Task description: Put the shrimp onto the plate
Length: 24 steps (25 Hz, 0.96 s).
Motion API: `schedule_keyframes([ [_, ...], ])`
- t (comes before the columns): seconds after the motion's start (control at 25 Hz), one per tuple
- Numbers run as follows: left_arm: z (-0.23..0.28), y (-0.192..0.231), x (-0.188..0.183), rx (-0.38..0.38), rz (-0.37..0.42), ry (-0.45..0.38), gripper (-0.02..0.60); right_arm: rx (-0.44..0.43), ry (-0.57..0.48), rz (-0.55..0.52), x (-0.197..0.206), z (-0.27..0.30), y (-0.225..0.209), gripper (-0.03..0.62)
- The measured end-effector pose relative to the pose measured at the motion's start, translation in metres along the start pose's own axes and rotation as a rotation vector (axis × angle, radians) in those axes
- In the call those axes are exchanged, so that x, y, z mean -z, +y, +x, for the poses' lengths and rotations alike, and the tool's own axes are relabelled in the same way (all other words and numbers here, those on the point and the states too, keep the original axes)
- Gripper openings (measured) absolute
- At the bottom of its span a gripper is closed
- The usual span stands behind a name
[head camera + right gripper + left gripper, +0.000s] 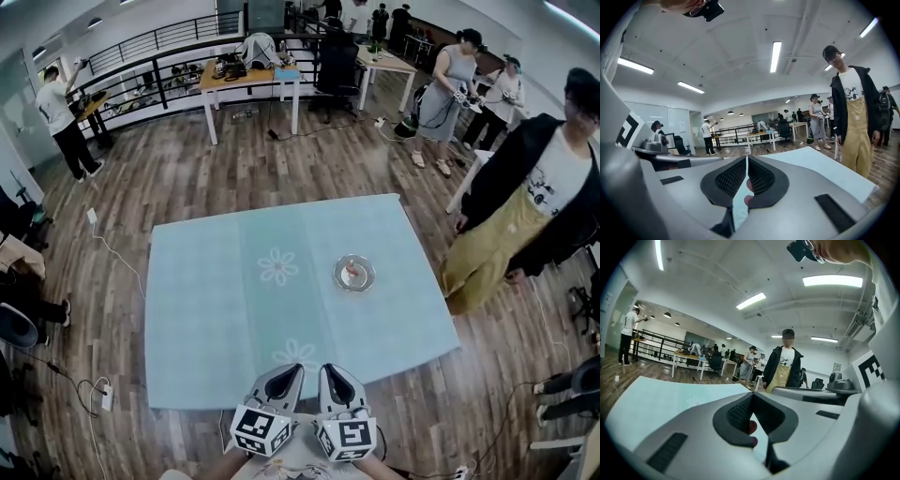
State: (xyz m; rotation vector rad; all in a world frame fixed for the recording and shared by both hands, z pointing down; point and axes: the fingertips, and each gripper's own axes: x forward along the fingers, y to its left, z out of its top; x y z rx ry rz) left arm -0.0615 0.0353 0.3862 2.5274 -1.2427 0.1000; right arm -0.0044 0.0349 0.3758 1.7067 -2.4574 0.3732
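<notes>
Both claws are sitting shut. The left claw [752, 395] is showing its dark ribbed pads meeting at the tip, and the right claw [746, 157] is showing the same. Neither is pinching anything from the table. Small reddish shapes are showing low in each gap, and I cannot tell what they are.

In the head view the two claws are hovering side by side well short of the plate [369, 281], on its near side, over the near edge of the pale blue tablecloth [216, 309] that the plate is sitting on. The shrimp [352, 272], a small pink shape, is lying inside the plate and seems to be within the rim. It is too small to tell how it is lying.

Judging from this, the transfer itself is looking finished, and the step in hand is standing clear. Doing that well means holding both claws on the near side of the plate. It also means not sweeping over the plate and not catching the tablecloth, since a tug on the cloth would likely slide the plate and its load.

If the shrimp is overhanging the rim after all, the right claw is the one on the plate's side. It should be opening before it arrives, coming down from above the plate, and pinching lightly, because a shrimp is probably soft and slippery.

A person in tan overalls [511, 234] is standing off the table, beyond the plate's right side.
</notes>
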Motion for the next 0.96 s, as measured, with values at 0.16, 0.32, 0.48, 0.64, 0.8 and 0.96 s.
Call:
schedule_keyframes([
  [0.16,-0.002,0.006,0.002,-0.013,-0.011,0.007,0.008,0.003,0.048,0.0,0.01,0.001,0.005,0.024],
  [0.32,0.0,0.007,-0.002,-0.014,0.001,-0.007,0.008,0.006,0.026,0.004,0.005,0.003,-0.002,0.023],
  [0.48,0.006,0.014,-0.008,-0.017,-0.003,-0.008,0.008,0.001,0.026,0.013,-0.001,0.014,-0.008,0.024],
  [0.64,0.007,0.015,-0.006,-0.014,-0.008,0.002,0.008,-0.02,0.031,-0.002,-0.005,0.019,-0.005,0.025],
  [0.8,0.007,0.016,-0.001,-0.004,-0.017,0.011,0.008,-0.022,0.043,0.009,0.001,0.021,0.001,0.024],
  [0.96,0.008,0.021,0.007,0.01,-0.026,0.026,0.008,-0.012,0.056,0.027,0.011,0.025,0.005,0.024],
])
